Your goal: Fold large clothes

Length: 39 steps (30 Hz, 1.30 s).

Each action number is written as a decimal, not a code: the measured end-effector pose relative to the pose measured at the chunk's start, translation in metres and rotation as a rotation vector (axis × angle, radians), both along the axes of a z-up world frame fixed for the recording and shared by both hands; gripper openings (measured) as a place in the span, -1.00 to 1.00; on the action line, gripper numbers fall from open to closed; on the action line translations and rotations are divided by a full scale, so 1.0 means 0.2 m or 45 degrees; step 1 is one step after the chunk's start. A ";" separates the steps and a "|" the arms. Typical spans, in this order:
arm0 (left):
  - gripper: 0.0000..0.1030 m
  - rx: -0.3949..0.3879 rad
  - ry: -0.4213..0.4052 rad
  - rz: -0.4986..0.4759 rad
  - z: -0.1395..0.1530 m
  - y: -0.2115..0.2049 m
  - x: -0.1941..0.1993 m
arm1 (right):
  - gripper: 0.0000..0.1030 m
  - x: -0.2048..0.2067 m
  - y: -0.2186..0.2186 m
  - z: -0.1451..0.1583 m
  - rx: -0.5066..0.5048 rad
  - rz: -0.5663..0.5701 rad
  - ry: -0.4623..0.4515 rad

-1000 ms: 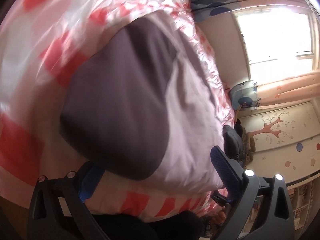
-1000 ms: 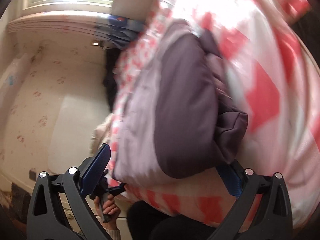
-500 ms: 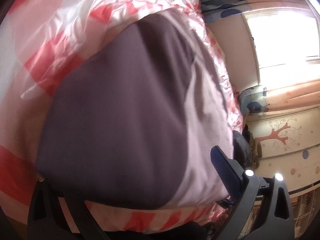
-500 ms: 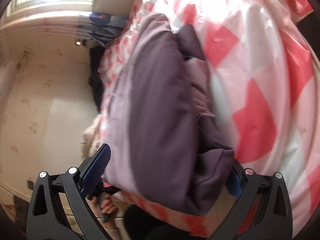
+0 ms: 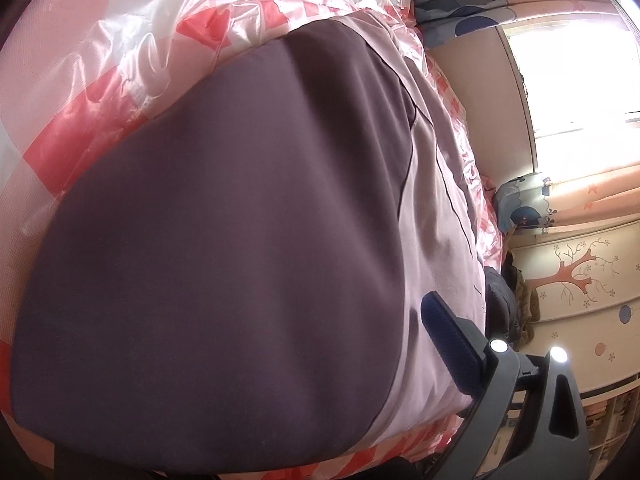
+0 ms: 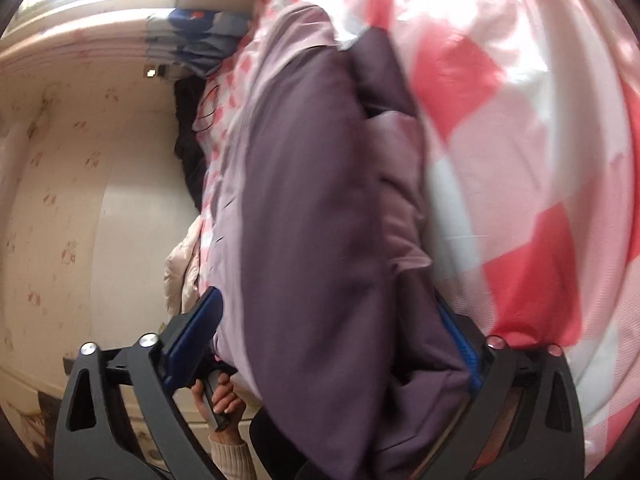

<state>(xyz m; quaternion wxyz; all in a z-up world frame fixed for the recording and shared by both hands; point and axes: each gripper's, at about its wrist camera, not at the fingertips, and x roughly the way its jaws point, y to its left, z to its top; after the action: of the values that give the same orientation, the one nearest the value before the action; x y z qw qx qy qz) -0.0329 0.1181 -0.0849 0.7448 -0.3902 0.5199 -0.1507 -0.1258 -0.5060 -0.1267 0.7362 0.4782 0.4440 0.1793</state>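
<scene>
A large padded garment in dark purple and pale lilac [image 5: 224, 248] lies folded on a red-and-white checked bed cover [image 5: 100, 60]. It fills the left wrist view. My left gripper [image 5: 248, 360] is open, with the garment's near edge between its jaws; only the right finger [image 5: 448, 340] shows, the left one is hidden under the cloth. In the right wrist view the same garment [image 6: 320, 240] runs up the middle. My right gripper [image 6: 332, 344] is open and straddles the garment's bulky near end, one blue pad [image 6: 192, 332] on each side.
The checked cover [image 6: 520, 160] spreads to the right. A bright window [image 5: 580, 60] and curtains are beyond the bed. A wall with a tree picture [image 5: 576, 276] stands right. A hand holding the other gripper's handle [image 6: 220, 396] shows low in the right wrist view.
Both grippers have moved forward onto the garment's near edge. The cloth now fills more of each view and hides the left gripper's left finger.
</scene>
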 end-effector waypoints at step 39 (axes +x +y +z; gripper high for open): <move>0.78 0.036 -0.086 0.128 -0.01 0.10 -0.33 | 0.43 -0.50 0.22 0.39 -0.804 0.000 -0.264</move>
<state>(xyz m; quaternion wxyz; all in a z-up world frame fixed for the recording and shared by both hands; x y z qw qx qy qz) -0.0979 0.1388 -0.0878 0.7741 -0.4000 0.4761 -0.1187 -0.2267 -0.4629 -0.0492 0.8893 0.2057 0.4005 0.0806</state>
